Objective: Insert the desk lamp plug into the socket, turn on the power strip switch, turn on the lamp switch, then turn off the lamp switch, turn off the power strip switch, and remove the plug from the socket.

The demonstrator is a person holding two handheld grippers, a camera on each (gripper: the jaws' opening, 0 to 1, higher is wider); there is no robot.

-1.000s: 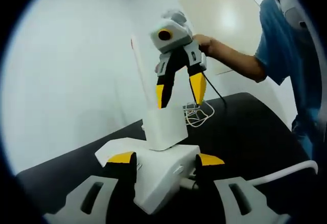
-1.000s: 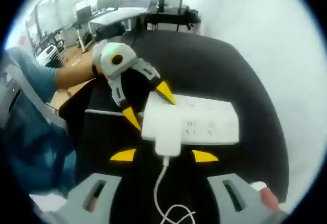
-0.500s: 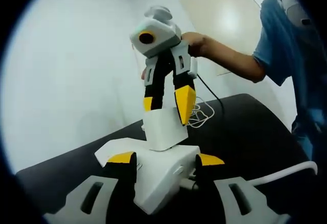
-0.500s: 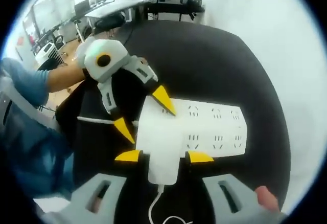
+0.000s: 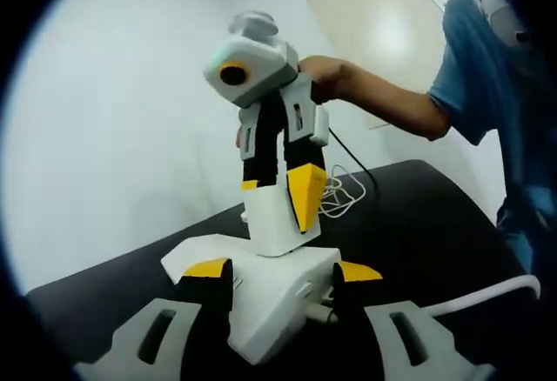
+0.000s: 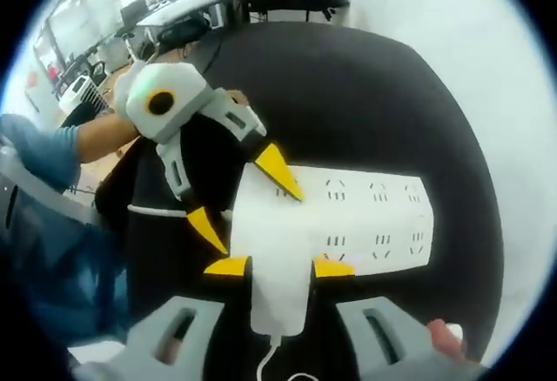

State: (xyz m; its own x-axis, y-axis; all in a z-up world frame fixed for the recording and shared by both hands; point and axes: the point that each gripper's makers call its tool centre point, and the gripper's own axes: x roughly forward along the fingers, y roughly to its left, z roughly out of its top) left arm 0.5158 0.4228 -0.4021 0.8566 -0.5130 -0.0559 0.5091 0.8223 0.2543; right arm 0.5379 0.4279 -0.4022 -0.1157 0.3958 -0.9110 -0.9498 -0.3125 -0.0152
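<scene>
Plug (image 6: 277, 268) now sits between right claw (image 6: 280, 267) tips, which have closed in on it. Left claw (image 5: 280, 270) clamps strip (image 5: 278, 298); pull-out looks next.

Right tongs (image 6: 281, 267) clamped on plug; left tongs (image 5: 280, 270) straddling strip.

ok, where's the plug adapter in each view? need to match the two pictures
Left gripper view: the white plug adapter stands at centre, upright on the power strip, with the right hand-held gripper closed around it from above.
Right gripper view: the plug adapter sits low at centre, between this view's own yellow-tipped jaws.
Shared landmark: the white power strip on the black table.
</scene>
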